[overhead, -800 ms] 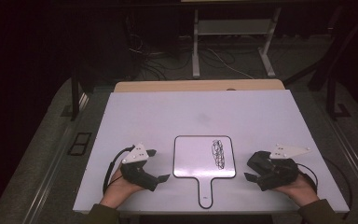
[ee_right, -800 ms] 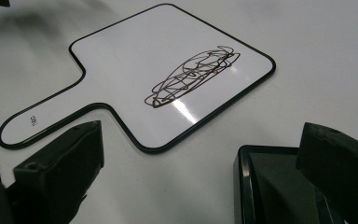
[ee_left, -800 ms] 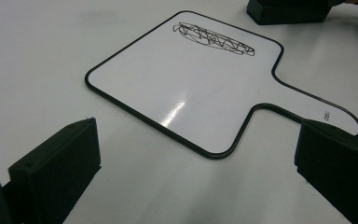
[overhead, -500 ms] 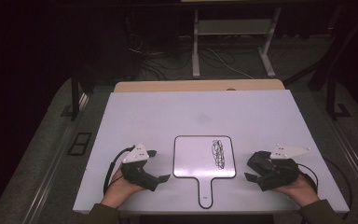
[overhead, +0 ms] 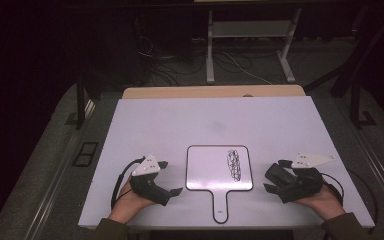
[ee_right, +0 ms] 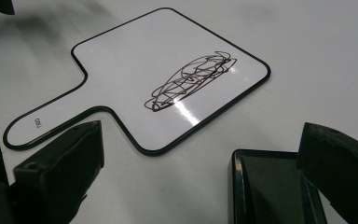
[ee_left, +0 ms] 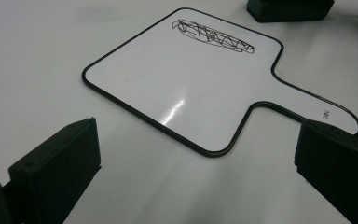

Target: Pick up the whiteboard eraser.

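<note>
A paddle-shaped whiteboard (overhead: 220,170) with a black rim lies flat on the white counter (overhead: 180,125), near the counter's near edge and about midway between its left and right sides. Its short handle (overhead: 220,207) points toward the person. A dark scribble (overhead: 235,164) runs along the right part of the writing surface, with the rest of the surface unmarked.

The left gripper (overhead: 167,177) rests on the counter just left of the whiteboard, held by the person's left hand (overhead: 130,200). In the left gripper view its 2 black jaws stand released and wide apart, with nothing between them but bare counter and the whiteboard's near corner beyond.

The right gripper (overhead: 272,180) sits just right of the whiteboard, held by the right hand (overhead: 325,197). Its jaws are also spread and grasp nothing. In the right gripper view a small black rectangular block (ee_right: 270,186) lies on the counter between the jaws, close to the right one; I cannot tell whether it touches that jaw.

Beyond the far edge of the counter, a metal stand (overhead: 250,45) and loose cables (overhead: 165,65) sit on the floor.
</note>
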A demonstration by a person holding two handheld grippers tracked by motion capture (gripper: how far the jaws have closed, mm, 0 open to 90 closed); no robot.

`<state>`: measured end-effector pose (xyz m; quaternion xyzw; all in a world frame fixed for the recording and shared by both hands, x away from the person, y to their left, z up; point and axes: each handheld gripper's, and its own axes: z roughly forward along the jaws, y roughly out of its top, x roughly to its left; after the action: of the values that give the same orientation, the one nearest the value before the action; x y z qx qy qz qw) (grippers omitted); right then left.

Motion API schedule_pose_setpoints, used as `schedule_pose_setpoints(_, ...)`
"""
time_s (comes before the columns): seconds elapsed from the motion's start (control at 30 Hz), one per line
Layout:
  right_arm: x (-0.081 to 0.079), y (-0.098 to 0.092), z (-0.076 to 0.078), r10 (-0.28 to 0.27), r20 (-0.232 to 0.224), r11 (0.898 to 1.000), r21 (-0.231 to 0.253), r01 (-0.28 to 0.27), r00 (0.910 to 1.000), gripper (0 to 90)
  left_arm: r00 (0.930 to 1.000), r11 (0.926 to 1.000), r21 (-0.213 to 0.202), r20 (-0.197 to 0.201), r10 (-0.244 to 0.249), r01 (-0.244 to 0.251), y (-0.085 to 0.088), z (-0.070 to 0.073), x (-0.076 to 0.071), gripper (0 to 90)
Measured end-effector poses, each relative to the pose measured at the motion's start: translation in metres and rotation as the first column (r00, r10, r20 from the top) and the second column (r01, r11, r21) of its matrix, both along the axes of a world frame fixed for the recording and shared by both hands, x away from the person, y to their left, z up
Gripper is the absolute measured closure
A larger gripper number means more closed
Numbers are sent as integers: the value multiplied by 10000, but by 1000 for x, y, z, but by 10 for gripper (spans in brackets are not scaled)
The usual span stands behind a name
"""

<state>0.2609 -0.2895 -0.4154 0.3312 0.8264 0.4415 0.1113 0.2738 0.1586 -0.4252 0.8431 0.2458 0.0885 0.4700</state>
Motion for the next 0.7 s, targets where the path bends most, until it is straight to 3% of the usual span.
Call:
schedule_pose_setpoints(0.37,7,-8,6,-102,209,9999,12,102,9997,0,9999,10000,-27,-114,-46,45,-1,-2,0,0)
schedule_pose_setpoints(0.53,10,-11,10,-26,147,9998,192,23,9999,0,10000,10000,-88,-86,-25,24,-1,-1,0,0)
schedule_pose_setpoints(0.7,15,-14,10,-25,20,10000,53,25,10000,0,9999,10000,-85,-127,-32,31,-1,-2,0,0)
